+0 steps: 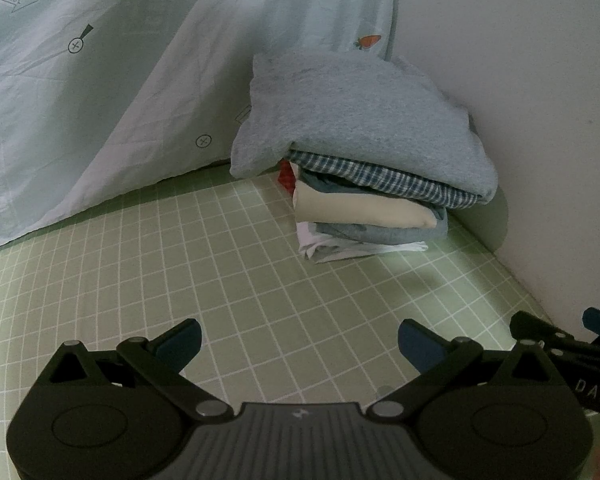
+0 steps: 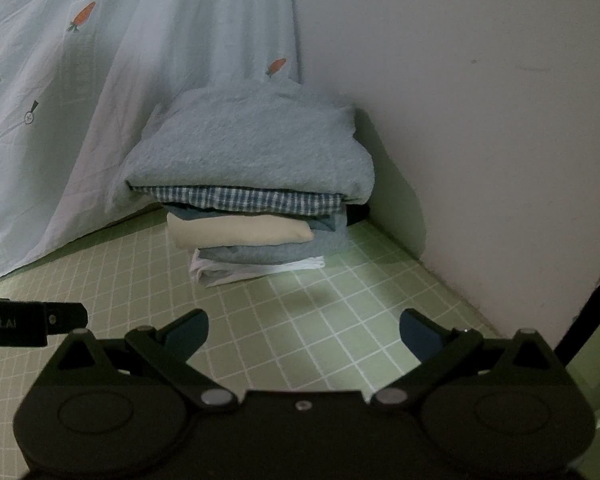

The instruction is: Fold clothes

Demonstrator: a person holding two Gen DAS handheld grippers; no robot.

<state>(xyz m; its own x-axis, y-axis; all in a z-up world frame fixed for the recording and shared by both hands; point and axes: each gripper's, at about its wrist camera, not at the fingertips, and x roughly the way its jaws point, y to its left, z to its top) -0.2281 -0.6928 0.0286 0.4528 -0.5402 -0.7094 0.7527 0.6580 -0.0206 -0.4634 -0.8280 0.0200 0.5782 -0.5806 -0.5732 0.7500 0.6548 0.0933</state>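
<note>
I read this as the gap between garments: a folded stack [image 2: 256, 196] stands finished in the corner, and both of my tools are free. My left gripper [image 1: 299, 346] is spread wide with nothing between its blue pads, hovering over the green grid-pattern sheet [image 1: 180, 264]. My right gripper [image 2: 303, 334] is likewise spread and empty, side by side with the left one; its neighbour's body shows at the left edge of the right wrist view.

No unfolded garment is visible in either view, so I judge the next move calls for turning away from the stack to find one, or stopping if none is left. I cannot tell which.

The stack sits on the sheet, against the white wall [image 2: 480, 120] and just in front of the hanging carrot-print fabric [image 1: 80, 100]. I count about 5 layers:
- on top, a grey-blue knit piece [image 1: 352, 120] that overhangs the rest and droops at its left end
- a blue checked piece [image 2: 244, 200]
- a cream piece [image 2: 236, 234]
- a blue-grey piece
- a white piece at the bottom

The pile looks slightly uneven but upright.
</note>
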